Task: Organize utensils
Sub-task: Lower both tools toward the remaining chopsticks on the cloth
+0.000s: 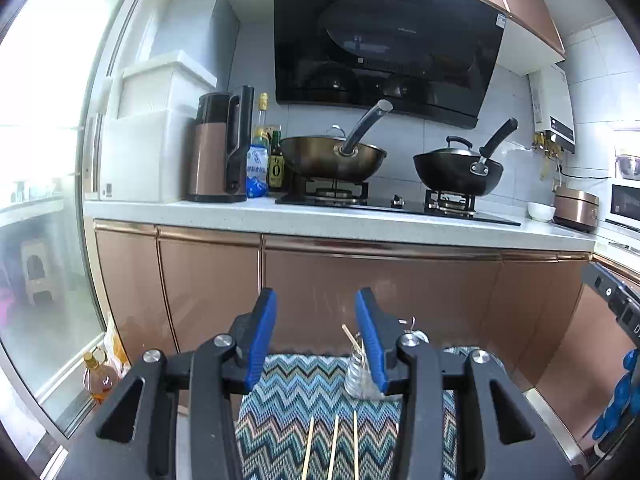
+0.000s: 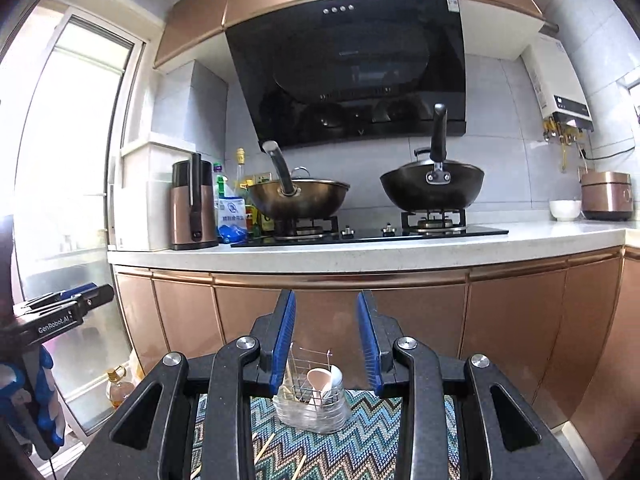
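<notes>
Both grippers hover with jaws wide apart, holding nothing: left gripper [image 1: 316, 336] above three chopsticks [image 1: 333, 446] on the zigzag cloth [image 1: 296, 392]. The right gripper [image 2: 326, 340] faces the wire utensil holder [image 2: 312, 396] just beyond. Best to lower the left gripper squarely over one stick and pinch it mid-length.

"GenRobot.AI" in white on the black body of the left gripper [image 2: 86, 296]; other labels unreadable

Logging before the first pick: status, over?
Left tool open, empty. Right tool open, empty. Chopsticks loose on zigzag cloth; utensil holder ahead, spoons inside. Nothing blocking.
</notes>
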The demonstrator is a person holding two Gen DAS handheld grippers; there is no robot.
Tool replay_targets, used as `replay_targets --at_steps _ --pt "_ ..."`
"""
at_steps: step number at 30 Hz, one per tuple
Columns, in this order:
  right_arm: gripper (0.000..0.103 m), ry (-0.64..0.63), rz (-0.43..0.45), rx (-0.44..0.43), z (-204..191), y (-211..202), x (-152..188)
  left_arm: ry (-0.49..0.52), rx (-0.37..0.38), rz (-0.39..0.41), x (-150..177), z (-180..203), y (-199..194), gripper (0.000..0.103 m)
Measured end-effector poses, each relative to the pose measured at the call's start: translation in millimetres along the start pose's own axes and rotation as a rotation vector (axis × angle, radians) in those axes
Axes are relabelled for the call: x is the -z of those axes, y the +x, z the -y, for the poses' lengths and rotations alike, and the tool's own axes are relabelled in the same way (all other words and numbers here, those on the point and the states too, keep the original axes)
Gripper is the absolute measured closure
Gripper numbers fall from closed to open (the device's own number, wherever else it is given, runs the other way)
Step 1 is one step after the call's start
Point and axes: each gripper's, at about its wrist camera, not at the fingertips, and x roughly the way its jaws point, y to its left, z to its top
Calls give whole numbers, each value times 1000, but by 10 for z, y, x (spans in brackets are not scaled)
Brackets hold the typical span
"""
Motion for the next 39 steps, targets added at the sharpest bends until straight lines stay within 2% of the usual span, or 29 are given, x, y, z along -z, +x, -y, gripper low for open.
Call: replay_targets --at_steps 4,11,21,30,39 --pt "71 -11 -6 -14 -38 -123 -5 -21 23 -36 69 -69 -83 64" --pt "71 -13 -47 -41 -54 -206 66 4 56 -75 195 -32 -159 64" --pt "71 17 -197 -64 -27 106 403 14 89 -264 569 7 249 64" --pt "71 62 -411 -113 18 646 872 5 124 -456 975 10 786 64" --pt "71 137 -723 -208 -4 1405 1569 -34 179 -720 1435 65 1665 64"
